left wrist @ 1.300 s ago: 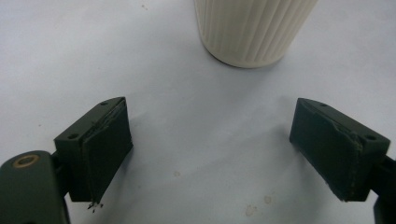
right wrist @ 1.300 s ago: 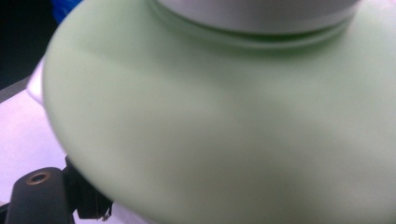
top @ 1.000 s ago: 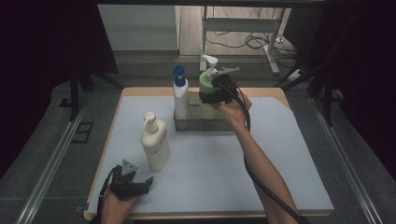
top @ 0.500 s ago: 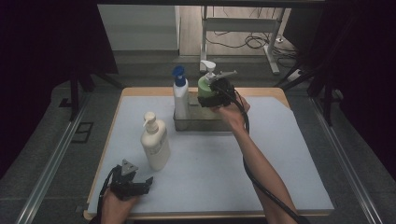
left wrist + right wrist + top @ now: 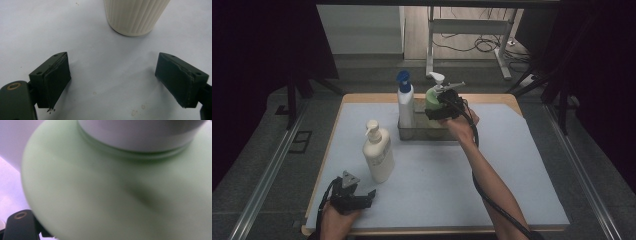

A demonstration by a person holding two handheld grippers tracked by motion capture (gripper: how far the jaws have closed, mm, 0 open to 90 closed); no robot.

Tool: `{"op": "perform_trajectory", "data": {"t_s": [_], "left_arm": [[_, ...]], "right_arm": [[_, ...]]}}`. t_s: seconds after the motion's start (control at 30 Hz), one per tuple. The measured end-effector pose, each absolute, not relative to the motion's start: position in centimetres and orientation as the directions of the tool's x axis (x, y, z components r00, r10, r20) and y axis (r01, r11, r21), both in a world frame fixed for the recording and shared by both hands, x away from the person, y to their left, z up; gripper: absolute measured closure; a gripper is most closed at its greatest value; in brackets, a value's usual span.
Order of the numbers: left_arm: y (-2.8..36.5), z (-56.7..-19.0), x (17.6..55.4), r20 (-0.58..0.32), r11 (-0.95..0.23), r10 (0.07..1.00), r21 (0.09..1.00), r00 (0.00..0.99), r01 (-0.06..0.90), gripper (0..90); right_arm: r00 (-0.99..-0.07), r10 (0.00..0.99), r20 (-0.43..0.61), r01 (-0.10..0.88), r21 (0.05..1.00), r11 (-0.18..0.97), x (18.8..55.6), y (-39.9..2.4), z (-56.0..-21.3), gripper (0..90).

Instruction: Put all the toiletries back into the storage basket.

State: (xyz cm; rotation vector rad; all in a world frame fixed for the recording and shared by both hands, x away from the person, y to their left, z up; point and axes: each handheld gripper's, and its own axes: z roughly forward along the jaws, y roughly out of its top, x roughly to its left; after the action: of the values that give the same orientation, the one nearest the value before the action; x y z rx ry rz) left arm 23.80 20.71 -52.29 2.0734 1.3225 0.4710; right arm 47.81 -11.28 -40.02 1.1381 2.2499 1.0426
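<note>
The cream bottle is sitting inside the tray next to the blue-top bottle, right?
No. The cream bottle stands on the mat, outside the tray, as the high view shows. Inside the tray, the blue-top bottle has the green bottle beside it.

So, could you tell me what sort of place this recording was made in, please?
Probably a lab or studio set up for recording: dark curtains flank the table, cables lie on the floor behind it, and metal rails run along its sides.

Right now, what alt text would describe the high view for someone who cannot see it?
A person's right gripper is at a green bottle in a clear bin; the left gripper rests near a cream pump bottle.
</note>
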Motion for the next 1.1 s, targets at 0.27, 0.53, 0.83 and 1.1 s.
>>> {"op": "perform_trajectory", "data": {"t_s": [0.27,0.53,0.83,1.1], "left_arm": [[20.7,-52.3,23.8,-0.033,-0.301,0.901,0.672,0.433,0.677,12.3],[20.7,-52.3,23.8,-0.031,-0.303,0.901,0.671,0.434,0.677,12.3],[20.7,-52.3,23.8,-0.032,-0.302,0.901,0.671,0.434,0.677,12.3],[20.7,-52.3,23.8,-0.032,-0.302,0.901,0.671,0.433,0.677,12.3]], "right_arm": [[-0.585,0.811,-0.006,0.527,0.758,0.385,47.9,-11.5,-40.9,12.1],[-0.599,0.801,0.001,0.525,0.756,0.391,48.2,-11.6,-41.4,11.8],[-0.595,0.803,-0.009,0.512,0.767,0.388,48.2,-11.3,-41.6,11.6],[-0.607,0.794,-0.001,0.503,0.773,0.386,48.0,-11.7,-41.7,11.4]]}}
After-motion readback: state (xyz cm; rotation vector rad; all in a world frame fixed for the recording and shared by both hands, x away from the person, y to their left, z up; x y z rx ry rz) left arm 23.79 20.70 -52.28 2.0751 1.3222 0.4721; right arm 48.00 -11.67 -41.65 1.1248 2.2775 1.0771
